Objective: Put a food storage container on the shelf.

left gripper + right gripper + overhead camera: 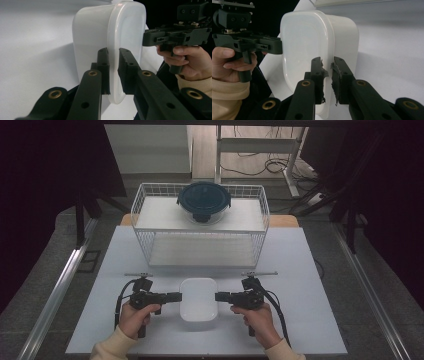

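Note:
A white rectangular container [198,299] with a translucent lid lies on the white table between my two grippers. My left gripper [178,296] meets it from the left, my right gripper [218,296] from the right. In the left gripper view the left gripper [113,53] has its jaws on either side of the lid's rim on the container [95,32], pressing on it. In the right gripper view the right gripper [327,62] clamps the opposite rim of the container [307,37] the same way. Both grippers lie level, turned on their sides, each held in a hand.
A white wire rack [145,195] with two tiers stands behind the container at mid-table. On its upper tier sits a round glass container with a dark blue lid [203,200]. White table surface [300,285] lies bare to either side of my hands.

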Demonstrator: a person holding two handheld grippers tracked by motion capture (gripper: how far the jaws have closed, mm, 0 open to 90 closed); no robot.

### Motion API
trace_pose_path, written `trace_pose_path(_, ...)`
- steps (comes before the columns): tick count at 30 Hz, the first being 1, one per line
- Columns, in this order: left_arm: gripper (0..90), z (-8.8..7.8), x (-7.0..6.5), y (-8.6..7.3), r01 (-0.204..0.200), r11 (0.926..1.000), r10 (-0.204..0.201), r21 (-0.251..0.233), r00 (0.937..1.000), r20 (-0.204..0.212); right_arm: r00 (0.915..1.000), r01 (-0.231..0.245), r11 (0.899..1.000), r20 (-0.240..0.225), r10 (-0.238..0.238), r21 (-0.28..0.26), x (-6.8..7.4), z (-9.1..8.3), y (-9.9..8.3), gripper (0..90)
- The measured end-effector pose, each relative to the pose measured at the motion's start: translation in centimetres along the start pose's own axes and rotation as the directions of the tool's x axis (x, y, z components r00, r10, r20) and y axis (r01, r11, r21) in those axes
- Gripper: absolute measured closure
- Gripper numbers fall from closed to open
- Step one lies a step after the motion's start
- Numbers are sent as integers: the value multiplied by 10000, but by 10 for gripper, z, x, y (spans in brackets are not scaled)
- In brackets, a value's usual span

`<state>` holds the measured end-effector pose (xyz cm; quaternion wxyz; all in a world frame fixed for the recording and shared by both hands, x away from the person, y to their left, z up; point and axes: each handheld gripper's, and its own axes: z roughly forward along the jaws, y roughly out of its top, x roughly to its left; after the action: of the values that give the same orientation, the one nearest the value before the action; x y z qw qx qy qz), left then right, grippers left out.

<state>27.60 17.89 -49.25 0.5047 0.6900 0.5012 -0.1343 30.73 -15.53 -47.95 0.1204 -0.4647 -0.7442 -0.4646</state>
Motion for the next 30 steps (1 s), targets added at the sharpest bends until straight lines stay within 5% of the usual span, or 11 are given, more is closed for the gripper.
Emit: trace_pose_path(30, 808, -28, -38, 11, -1400, 9858, 1398, -931, 9901, -89, 9853, 1707, 9815, 135, -1701, -867, 36, -27, 16, 787)
